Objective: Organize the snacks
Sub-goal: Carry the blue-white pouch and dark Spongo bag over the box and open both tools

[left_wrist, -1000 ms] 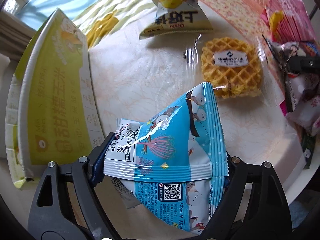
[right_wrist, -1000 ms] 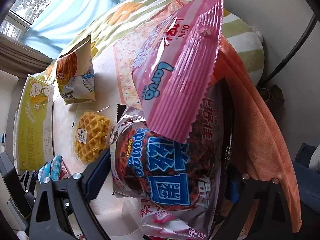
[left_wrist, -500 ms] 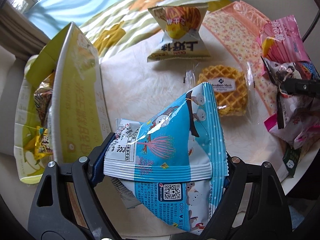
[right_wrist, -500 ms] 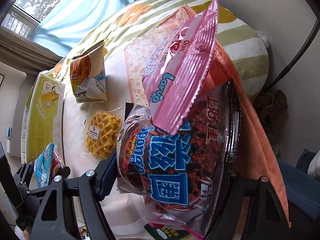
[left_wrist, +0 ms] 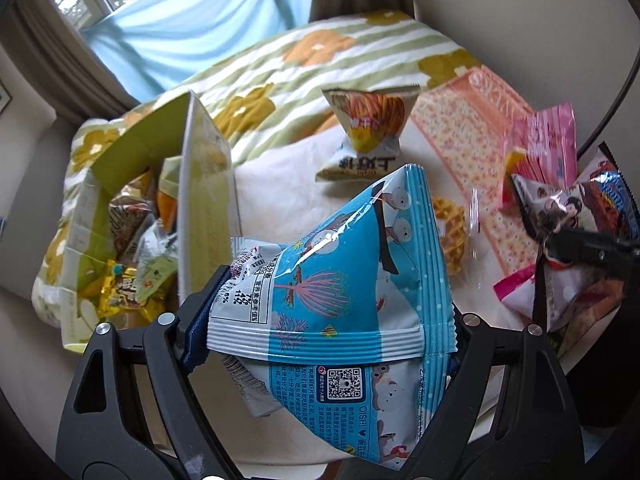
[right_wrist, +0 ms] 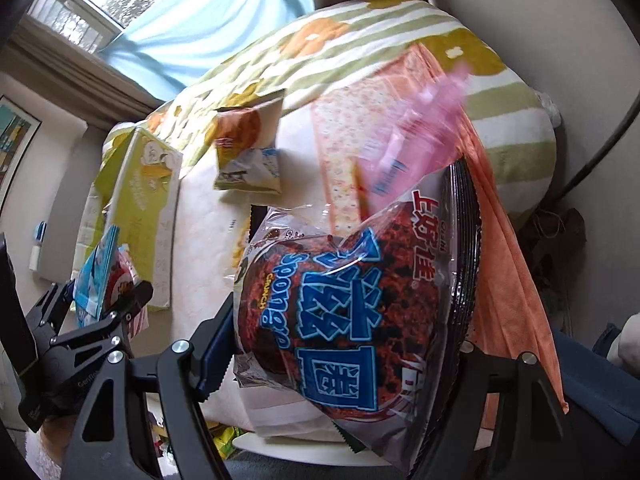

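both snack bags lifted, clamped between tongs

We see a sky-blue snack bag (left_wrist: 344, 280) with pink coral; at ten o'clock, a yellow-green box (left_wrist: 132, 184) — beyond, a green-striped blanket (left_wrist: 320, 52).

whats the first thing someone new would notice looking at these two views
Each gripper fills its own view with a snack bag: the left gripper clamps a bright blue bag, the right gripper a dark chocolate Sponge Crunch bag. Next comes the open yellow-green carton at left, already holding packets, and the loose tan snack bag and wrapped waffle on the white table.
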Demonstrator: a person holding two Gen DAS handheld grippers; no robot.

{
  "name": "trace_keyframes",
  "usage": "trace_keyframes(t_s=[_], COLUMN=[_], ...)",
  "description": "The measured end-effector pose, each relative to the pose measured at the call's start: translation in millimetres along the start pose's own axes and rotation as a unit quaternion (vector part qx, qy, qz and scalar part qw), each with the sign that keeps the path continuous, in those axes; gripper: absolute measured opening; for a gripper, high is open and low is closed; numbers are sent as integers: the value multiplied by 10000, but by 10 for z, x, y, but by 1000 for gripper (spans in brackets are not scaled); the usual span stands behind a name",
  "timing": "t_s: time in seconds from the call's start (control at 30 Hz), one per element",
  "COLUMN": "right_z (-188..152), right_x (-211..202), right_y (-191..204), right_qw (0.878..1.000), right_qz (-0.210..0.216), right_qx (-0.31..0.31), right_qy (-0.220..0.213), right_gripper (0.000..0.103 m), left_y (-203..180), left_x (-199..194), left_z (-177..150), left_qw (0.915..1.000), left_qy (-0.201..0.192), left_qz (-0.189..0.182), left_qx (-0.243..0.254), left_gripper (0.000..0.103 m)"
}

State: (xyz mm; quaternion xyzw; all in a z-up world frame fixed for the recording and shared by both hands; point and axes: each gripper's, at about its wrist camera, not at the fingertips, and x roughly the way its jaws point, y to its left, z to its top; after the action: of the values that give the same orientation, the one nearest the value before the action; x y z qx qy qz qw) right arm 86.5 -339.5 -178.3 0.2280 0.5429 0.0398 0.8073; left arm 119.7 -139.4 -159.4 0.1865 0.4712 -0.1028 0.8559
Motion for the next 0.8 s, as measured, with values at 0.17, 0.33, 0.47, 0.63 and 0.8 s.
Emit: trace_keyframes(t_s=[0.17, 0.33, 0.47, 0.63, 0.8], right_z=[80, 240, 358, 462, 572], right_x=[-130, -157, -191, -222, -120], right_y=[231, 492, 783, 1192, 1675], right_qw=[9988, 9952, 9900, 9836, 9797], right_qz=[174, 362, 458, 516, 615], right_qx=[-449, -902, -1326, -1701, -1859], right_qy=[-73, -99, -157, -305, -425], right_gripper=[73, 73, 73, 73, 73], left_y=[141, 320, 556, 1014, 1605], left_x=[-242, -409, -499, -591, -614], left_z=[92, 173, 200, 239, 270], left_qw=[9991, 9964, 9932, 9879, 9847], left_qy=[-246, -425, -546, -756, -868], left_qz=[118, 312, 435, 623, 681], left_qx=[-337, -658, -930, -1206, -1351], left_gripper=[82, 82, 82, 82, 82])
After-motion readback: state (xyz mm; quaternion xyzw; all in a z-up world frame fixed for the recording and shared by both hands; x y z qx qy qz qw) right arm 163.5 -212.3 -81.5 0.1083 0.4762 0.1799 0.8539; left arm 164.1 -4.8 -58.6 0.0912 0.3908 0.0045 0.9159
